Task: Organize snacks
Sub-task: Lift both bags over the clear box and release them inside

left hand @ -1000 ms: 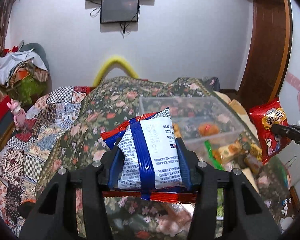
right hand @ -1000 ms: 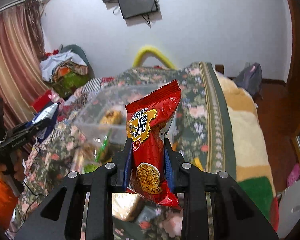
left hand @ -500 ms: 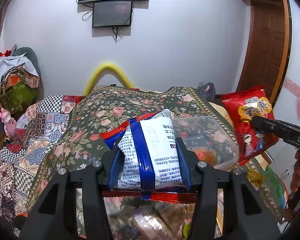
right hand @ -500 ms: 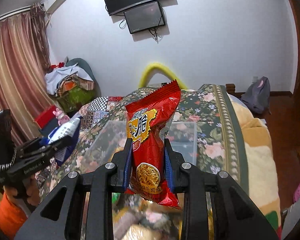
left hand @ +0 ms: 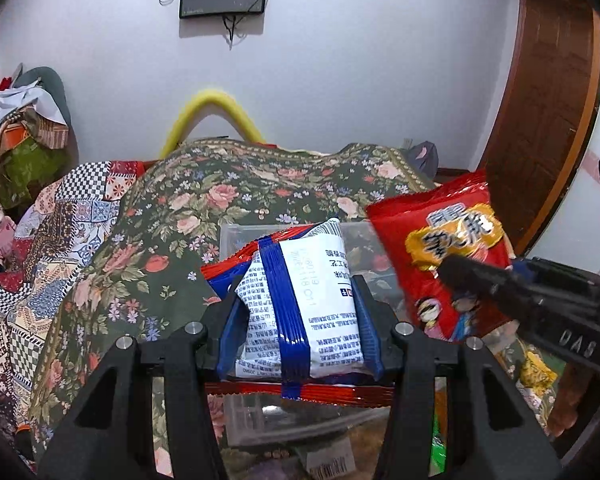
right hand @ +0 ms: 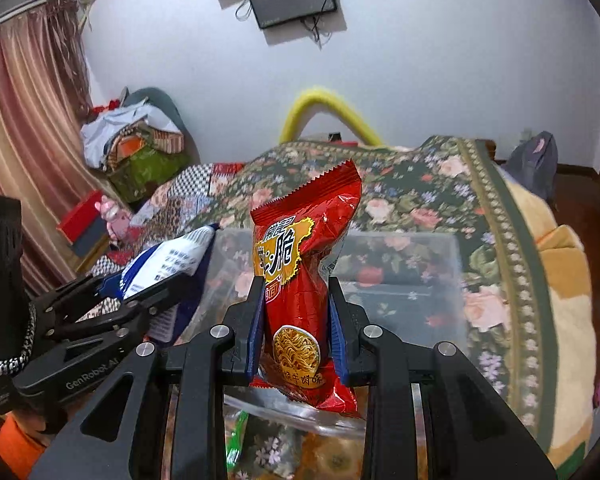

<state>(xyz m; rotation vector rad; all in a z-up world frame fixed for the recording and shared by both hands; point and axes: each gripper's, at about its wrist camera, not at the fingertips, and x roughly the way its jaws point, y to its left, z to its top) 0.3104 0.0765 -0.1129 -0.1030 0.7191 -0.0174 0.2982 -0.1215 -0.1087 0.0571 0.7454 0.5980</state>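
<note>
- Two tongs, each clamped on one packet.
- Left tongs: closed on white-and-blue snack packet.
- Right tongs: closed on upright red noodle-snack packet.
- Clear plastic bin: beyond and below both, on floral bed cover.

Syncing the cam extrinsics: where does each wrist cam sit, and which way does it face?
Left wrist: on the left gripper, facing the bed; holds the white-and-blue packet; right gripper at right.
Right wrist: on the right gripper, same heading; holds the red noodle packet; left gripper at left.
Shared: both packets, clear bin, floral blanket.
</note>
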